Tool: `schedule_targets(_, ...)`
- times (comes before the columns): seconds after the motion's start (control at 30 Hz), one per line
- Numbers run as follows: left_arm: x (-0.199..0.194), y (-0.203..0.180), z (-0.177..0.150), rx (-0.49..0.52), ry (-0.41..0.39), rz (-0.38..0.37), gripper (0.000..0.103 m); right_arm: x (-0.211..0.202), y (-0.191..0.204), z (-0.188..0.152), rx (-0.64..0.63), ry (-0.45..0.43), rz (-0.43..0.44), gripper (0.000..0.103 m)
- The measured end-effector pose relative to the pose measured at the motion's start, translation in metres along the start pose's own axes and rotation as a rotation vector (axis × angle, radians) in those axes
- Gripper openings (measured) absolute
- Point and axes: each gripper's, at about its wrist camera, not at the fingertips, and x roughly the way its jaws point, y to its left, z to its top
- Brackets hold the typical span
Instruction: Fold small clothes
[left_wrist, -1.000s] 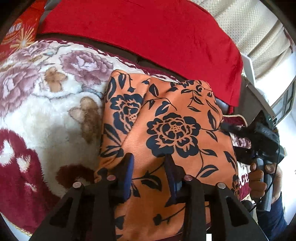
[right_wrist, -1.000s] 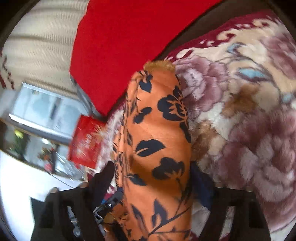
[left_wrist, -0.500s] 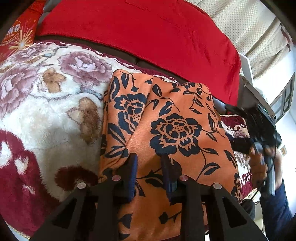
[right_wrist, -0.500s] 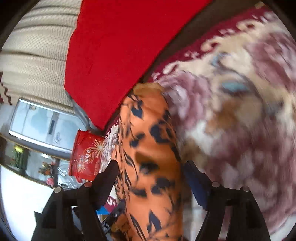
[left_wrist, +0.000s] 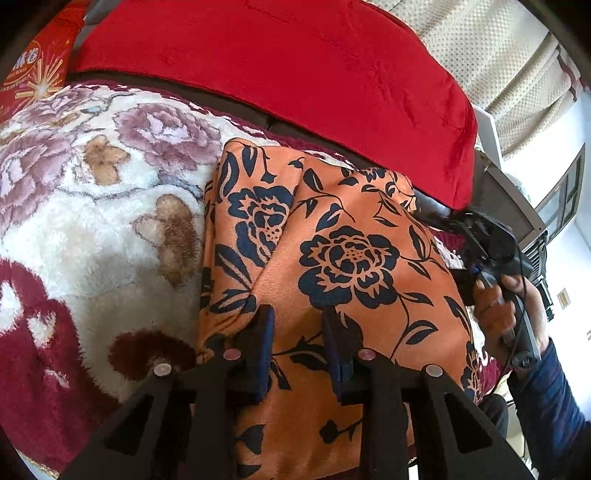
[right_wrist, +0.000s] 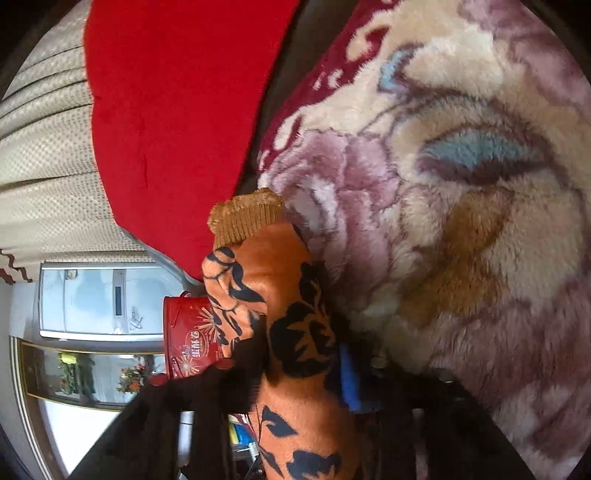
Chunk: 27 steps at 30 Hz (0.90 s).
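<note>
Tongs first: your left gripper sits low over the near part of the orange garment, jaws narrow with a strip of the cloth lying between the blue pads; pads look close to the fabric but you can't tell from this view whether they actually pinch it. Your right gripper has the garment's sleeve end running up between its fingers, jaws just been closing, and the blue pad presses the cloth on one side, dark finger on the other, so it grips the sleeve. From the left wrist view your right hand holds that tool at the garment's far right edge, dark blue sleeve behind it.

Garment: smooth orange fabric, satin-like sheen, navy flower and leaf print, folded into a rough rectangle with one layer overlapping along a diagonal edge. Ribbed tan knit cuff tops the sleeve end, just past the right fingers.

Under it, a plush fleecy blanket, cream with mauve roses, brown blooms, maroon patches. Beyond the garment, a red velvety cushion, then beige dotted curtains.

Left of the right gripper, a red tub with gold starburst print and lettering too small to read; contents not visible. Red printed packaging with a starburst shows far left of the left gripper, text unreadable.
</note>
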Motion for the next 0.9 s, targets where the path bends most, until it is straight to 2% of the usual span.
schedule_targets(0.03,-0.002,0.003,0.001,-0.023,0.003,-0.023,0.028,-0.001,0.004,-0.006,-0.024,0.004,0.002,0.061)
schedule_targets(0.1,-0.009,0.012,0.006,-0.087,0.001,-0.082,0.029,-0.01,0.015,-0.019,-0.092,0.017,-0.02,0.07)
schedule_targets(0.2,-0.02,0.022,0.023,-0.125,-0.023,-0.101,0.031,-0.028,0.033,-0.048,-0.218,0.0,-0.067,0.07)
schedule_targets(0.27,-0.021,0.027,0.044,-0.137,-0.04,-0.127,0.035,-0.045,0.046,-0.066,-0.339,-0.05,-0.143,0.07)
schedule_targets(0.33,-0.01,0.029,0.073,-0.119,-0.025,-0.155,0.038,-0.052,0.06,-0.075,-0.422,-0.08,-0.182,0.07)
schedule_targets(0.43,0.019,0.035,0.105,-0.111,0.032,-0.125,0.037,-0.048,0.085,-0.087,-0.555,-0.059,-0.182,0.07)
schedule_targets(0.5,0.043,0.044,0.118,-0.147,0.086,-0.127,0.036,-0.038,0.099,-0.081,-0.585,-0.029,-0.136,0.07)
schedule_targets(0.57,0.054,0.045,0.12,-0.156,0.106,-0.122,0.035,-0.026,0.104,-0.062,-0.552,0.016,-0.062,0.07)
schedule_targets(0.6,0.057,0.045,0.12,-0.153,0.108,-0.12,0.035,-0.013,0.102,-0.045,-0.489,0.059,-0.004,0.07)
schedule_targets(0.7,0.06,0.045,0.117,-0.173,0.099,-0.125,0.035,0.018,0.088,0.0,-0.358,0.113,0.059,0.07)
schedule_targets(0.77,0.061,0.045,0.116,-0.169,0.097,-0.122,0.035,0.032,0.066,0.026,-0.224,0.094,0.077,0.069)
schedule_targets(0.83,0.062,0.044,0.117,-0.163,0.098,-0.121,0.035,0.036,0.038,0.046,-0.069,0.039,0.115,0.069)
schedule_targets(0.9,0.063,0.045,0.118,-0.162,0.1,-0.121,0.035,0.034,0.025,0.051,-0.004,0.02,0.185,0.069)
